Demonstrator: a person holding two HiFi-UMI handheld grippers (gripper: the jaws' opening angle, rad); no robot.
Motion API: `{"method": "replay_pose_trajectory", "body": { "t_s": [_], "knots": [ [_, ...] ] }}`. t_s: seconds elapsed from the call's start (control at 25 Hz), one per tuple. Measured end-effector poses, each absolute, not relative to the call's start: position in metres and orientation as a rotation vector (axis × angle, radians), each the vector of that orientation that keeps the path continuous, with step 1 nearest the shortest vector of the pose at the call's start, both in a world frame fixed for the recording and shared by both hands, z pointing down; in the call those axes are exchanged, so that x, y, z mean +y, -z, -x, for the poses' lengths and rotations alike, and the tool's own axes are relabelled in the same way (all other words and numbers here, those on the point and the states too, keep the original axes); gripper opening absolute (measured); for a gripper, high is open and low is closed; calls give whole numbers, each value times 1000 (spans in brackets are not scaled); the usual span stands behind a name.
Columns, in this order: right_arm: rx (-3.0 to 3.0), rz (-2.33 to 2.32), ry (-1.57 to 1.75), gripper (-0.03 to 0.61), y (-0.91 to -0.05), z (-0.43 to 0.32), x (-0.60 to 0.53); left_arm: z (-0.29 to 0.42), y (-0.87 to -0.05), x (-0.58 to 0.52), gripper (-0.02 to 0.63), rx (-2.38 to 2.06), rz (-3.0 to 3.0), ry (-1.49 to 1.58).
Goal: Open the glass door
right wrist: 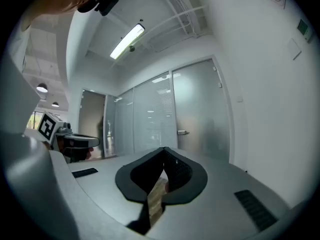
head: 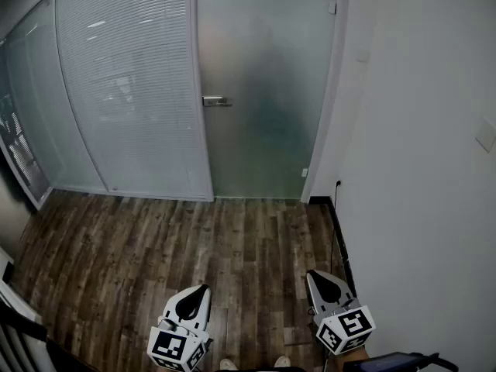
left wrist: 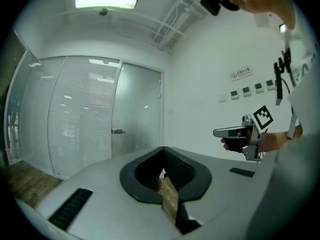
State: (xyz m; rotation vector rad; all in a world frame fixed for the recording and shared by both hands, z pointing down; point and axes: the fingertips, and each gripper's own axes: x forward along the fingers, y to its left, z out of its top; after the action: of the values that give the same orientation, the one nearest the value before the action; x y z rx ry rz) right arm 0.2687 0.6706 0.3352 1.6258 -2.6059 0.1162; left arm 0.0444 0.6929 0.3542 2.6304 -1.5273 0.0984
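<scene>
- Well ahead of both sets of fingers, across the wood floor [head: 194,239]: frosted glass door [head: 267,91], shut in its frame.
- Lever handle [head: 217,101] is on the door's left edge, ahead of and above both fingertips and well apart from them. Nothing is touching it.
- Left gripper [left wrist: 162,153]: fingers together, nothing between them.
- Right gripper [right wrist: 164,151]: fingers together, also empty.
- Both are held low, side by side and roughly level, noses toward the door. It looks like a carry posture on approach, so I'd say the task is not yet started.
- Fingers are probably closed because there's nothing to grab at this range. They'd need to open to clamp the lever, or stay closed to press it down.
- The handle is next to the slatted glass partition [head: 124,84], so the hinges are likely on the side by the white wall [head: 418,130]. Which way the door swings is unclear.
- Containers: none in view.
</scene>
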Motion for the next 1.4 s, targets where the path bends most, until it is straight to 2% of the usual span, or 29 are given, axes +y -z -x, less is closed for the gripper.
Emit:
{"method": "replay_pose_trajectory", "body": {
  "t_s": [0.72,1.12,1.4],
  "knots": [
    [-2654,-1540,-106,2,-346,-159,657,69,-377,691,-2,-1619,-2513,3],
    [-2672,-1516,-175,2,-359,-156,590,75,-385,638,-2,-1647,-2461,-28],
    [-2704,-1534,-166,2,-356,-189,511,43,-376,558,-2,-1672,-2496,-77]
  ]
}}
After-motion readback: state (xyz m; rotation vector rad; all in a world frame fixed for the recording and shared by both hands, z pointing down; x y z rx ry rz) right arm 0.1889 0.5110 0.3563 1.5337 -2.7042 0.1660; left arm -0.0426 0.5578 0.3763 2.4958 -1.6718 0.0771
